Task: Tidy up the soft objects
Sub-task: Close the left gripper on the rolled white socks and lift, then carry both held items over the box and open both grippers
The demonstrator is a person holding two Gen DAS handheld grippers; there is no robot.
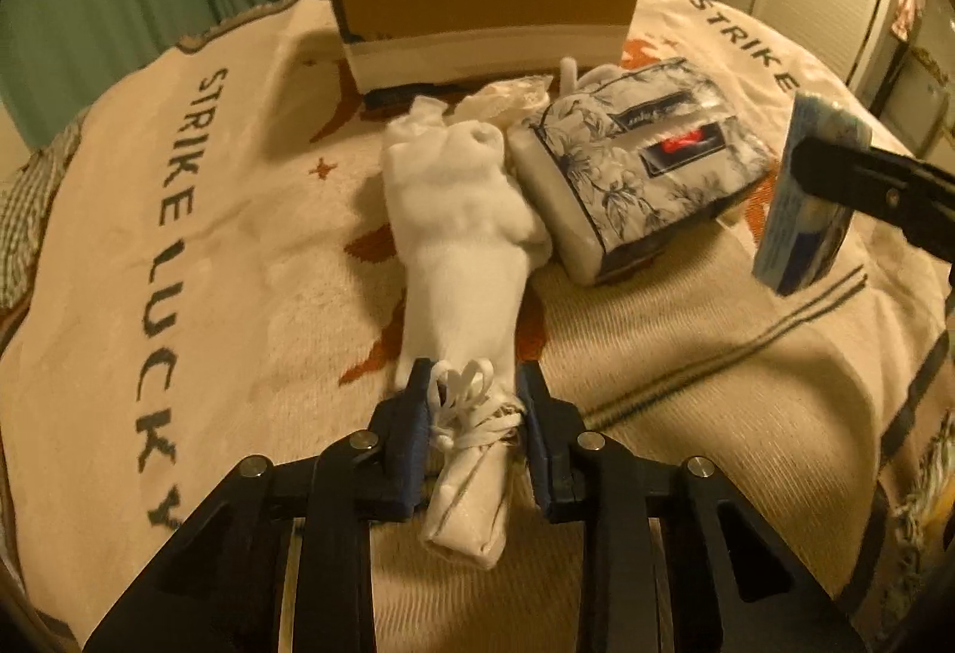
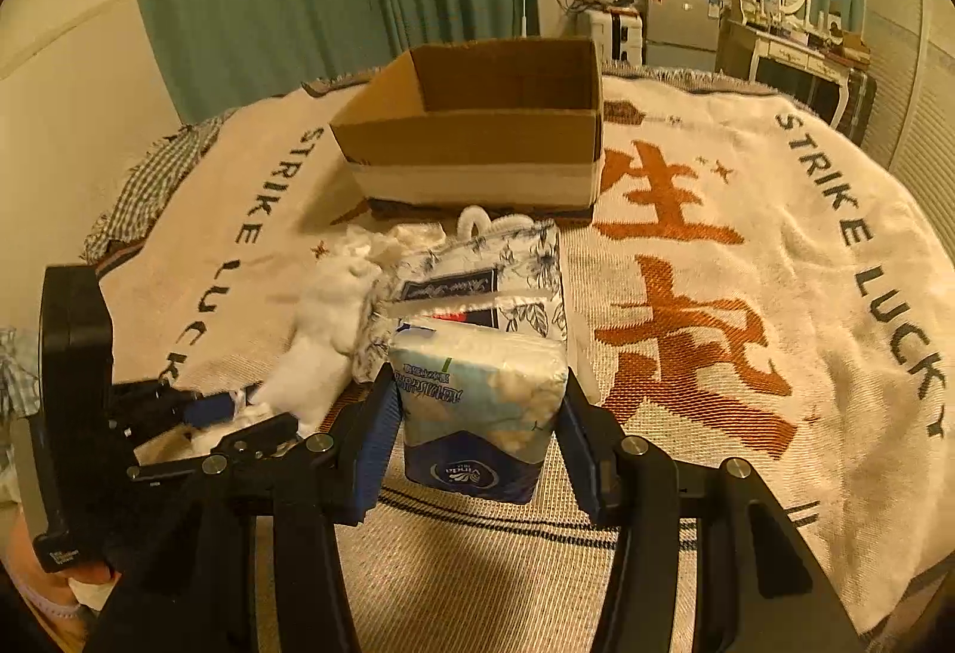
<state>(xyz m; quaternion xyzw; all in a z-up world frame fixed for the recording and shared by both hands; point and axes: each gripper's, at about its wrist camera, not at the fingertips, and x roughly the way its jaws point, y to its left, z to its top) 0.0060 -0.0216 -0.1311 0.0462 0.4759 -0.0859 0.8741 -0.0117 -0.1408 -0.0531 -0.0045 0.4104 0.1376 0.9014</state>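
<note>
Left wrist view: the left gripper (image 1: 474, 402) has its fingers (image 1: 412, 414) closed narrowly on the tied end of a white cloth bundle (image 1: 459, 235). The bundle stretches forward from the fingers across the blanket (image 1: 197, 247) on the bed, its far end lying just beside a floral tissue pack (image 1: 644, 163). Behind both sits an open cardboard box (image 1: 483, 8), which looks empty from here. At the right edge, the right gripper (image 1: 835, 175) holds a blue tissue pack (image 1: 803, 193) clear of the blanket.

The grip is only on the tail of the bundle. If it is lifted quickly, the heavy loose end will probably swing or sag, and it could drag across the floral pack or catch on the box's near wall. The knotted cord might also slip between the pads.

Right wrist view: the right gripper (image 2: 477, 402) pinches the blue pack (image 2: 480, 402) between its fingers (image 2: 573, 444), across the pack's width. The floral pack (image 2: 477, 277) lies directly beyond, the bundle (image 2: 328, 336) to its left, and the box (image 2: 477, 134) further on. The left gripper (image 2: 233, 414) is close on the left, gripping the bundle.

The soft pack may squash and slide out under the squeeze. The two grippers are near each other, so moving both towards the box together risks a collision.
</note>
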